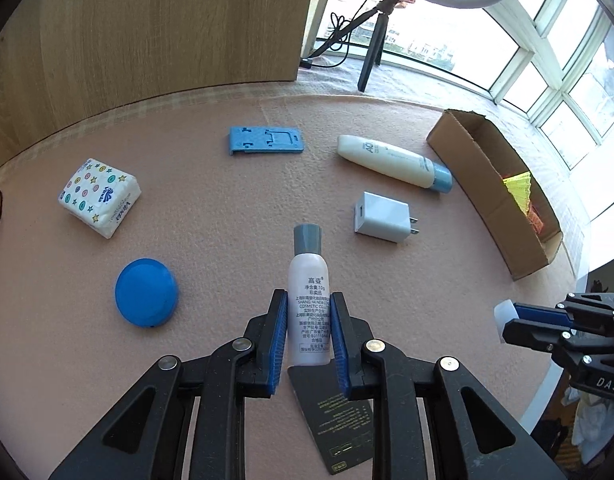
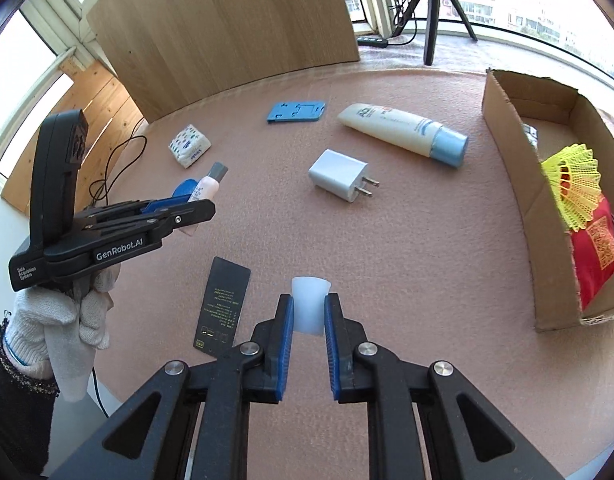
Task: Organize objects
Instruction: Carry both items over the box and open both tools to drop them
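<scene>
My left gripper (image 1: 308, 298) is shut on a small white bottle (image 1: 309, 300) with a grey cap, held above the pink mat; the same bottle (image 2: 205, 190) shows in the right wrist view between the left gripper (image 2: 195, 208) fingers. My right gripper (image 2: 309, 304) is shut on a translucent white cap (image 2: 309, 308), also seen as the white cap (image 1: 505, 318) at the right edge of the left wrist view. On the mat lie a white charger (image 2: 339, 180), a cream tube (image 2: 403, 130) with a blue cap, a blue phone stand (image 2: 297, 112), a tissue pack (image 1: 99, 196) and a blue round case (image 1: 146, 292).
A cardboard box (image 2: 507, 148) stands at the right, holding a yellow shuttlecock (image 2: 575, 184) and a red pouch (image 2: 599, 256). A black card (image 2: 223, 304) lies on the mat near me. A wooden board (image 2: 227, 20) stands behind, with a tripod (image 2: 431, 12) and windows beyond. A gloved hand (image 2: 67, 320) holds the left gripper.
</scene>
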